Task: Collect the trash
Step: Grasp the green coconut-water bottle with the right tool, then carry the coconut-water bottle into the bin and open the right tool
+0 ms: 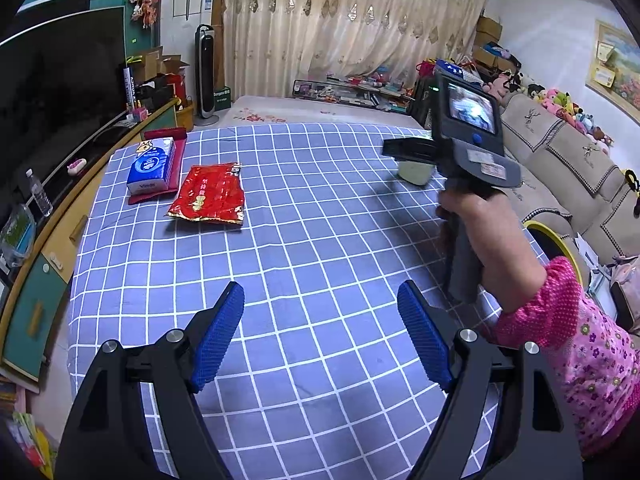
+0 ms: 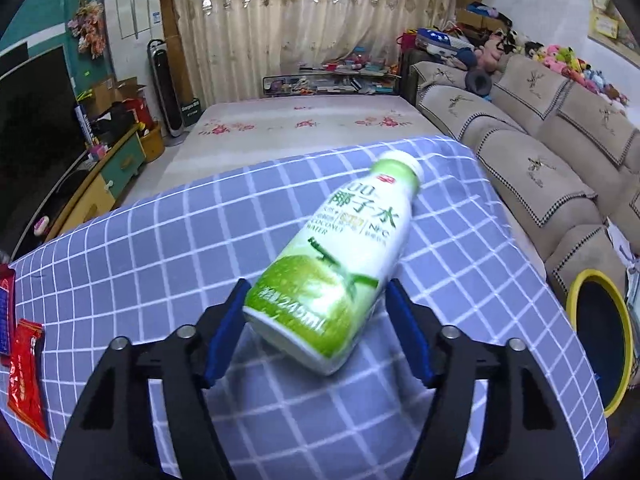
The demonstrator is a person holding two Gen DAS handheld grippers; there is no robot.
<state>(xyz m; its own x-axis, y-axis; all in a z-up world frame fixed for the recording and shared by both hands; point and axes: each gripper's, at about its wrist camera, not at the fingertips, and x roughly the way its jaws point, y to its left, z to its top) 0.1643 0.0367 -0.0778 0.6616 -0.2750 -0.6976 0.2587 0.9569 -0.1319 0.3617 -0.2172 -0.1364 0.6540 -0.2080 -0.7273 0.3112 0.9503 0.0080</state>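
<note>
The right gripper [image 2: 316, 320] pinches a white and green plastic coconut-water bottle [image 2: 340, 256] between its two blue ribbed pads [image 2: 224, 340]. The pads press on the lower, green part of the bottle, close to its base. The bottle is tilted: its base points toward the camera and to the left, and its white cap points away and to the right. The bottle is a little blurred. Under it lies the blue cloth with a white grid pattern [image 2: 160, 240] that covers the table; I cannot tell if the base touches the cloth or hangs just above it.

In the left wrist view, the right gripper [image 1: 408, 152] is seen from behind, held by the person's right hand [image 1: 476, 216], and only a pale part of the bottle [image 1: 414, 172] shows under its fingers, near the far right side of the cloth [image 1: 320, 200].

The left gripper [image 1: 322, 336] is spread wide, with nothing between its blue pads [image 1: 218, 340]. It hangs over the near part of the cloth, well apart from the bottle.

A flat red foil snack bag [image 1: 208, 194] lies on the far left part of the cloth. Just beside it, a blue and white tissue pack [image 1: 151, 166] rests on a dark red flat holder [image 1: 160, 184].

A round bin with a yellow rim [image 2: 600, 340] stands at the right of the table, near the beige sofa [image 2: 540, 152].
</note>
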